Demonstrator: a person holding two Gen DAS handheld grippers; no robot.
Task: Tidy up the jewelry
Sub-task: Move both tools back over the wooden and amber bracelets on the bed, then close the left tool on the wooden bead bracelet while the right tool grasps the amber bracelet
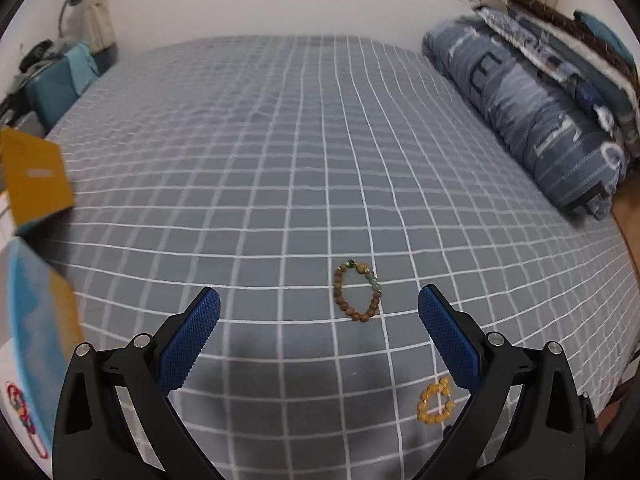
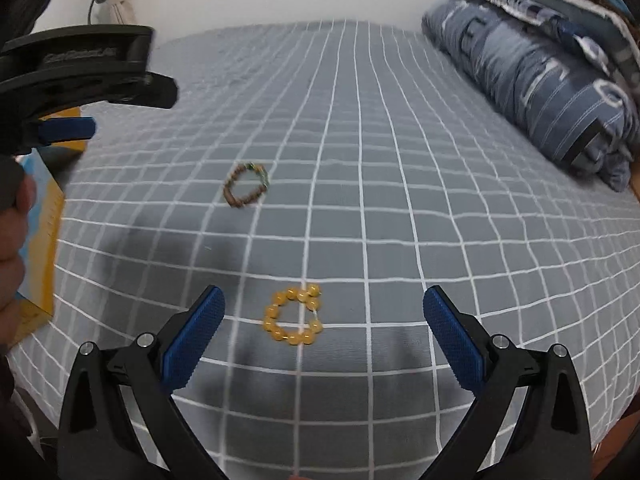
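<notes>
Bracelets lie flat on the bed (image 1: 280, 140), which is covered by a grey sheet with a white grid; two are in clear view.

Right wrist view, near to far:
- The right gripper (image 2: 324, 304) hovers over the sheet with its jaws spread wide and nothing between them. Its blue pads (image 2: 192, 340) are clear of the fabric.
- The yellow bead bracelet (image 2: 294, 316) lies on the sheet in line with the gap between the jaws, touching neither finger.
- The brown bead bracelet (image 2: 246, 186) lies farther out and to the left, well apart from the yellow one. It carries a few green beads on its far side.
- The left gripper (image 2: 68, 128) shows at the left edge, held in a hand (image 2: 12, 240).
- A folded blue quilt (image 2: 540, 88) lies along the right side of the bed.

Left wrist view, near to far:
- The left gripper (image 1: 319, 308) is also wide open and holds nothing.
- The yellow bead bracelet (image 1: 434, 402) lies low on the right, just beside the right finger.
- The brown bead bracelet (image 1: 357, 291) lies just beyond the fingertips, right of centre.
- A yellow and blue box (image 1: 36, 176) stands at the left edge of the bed; a multicoloured bracelet (image 1: 24, 416), blurred, lies at the lower left.
</notes>
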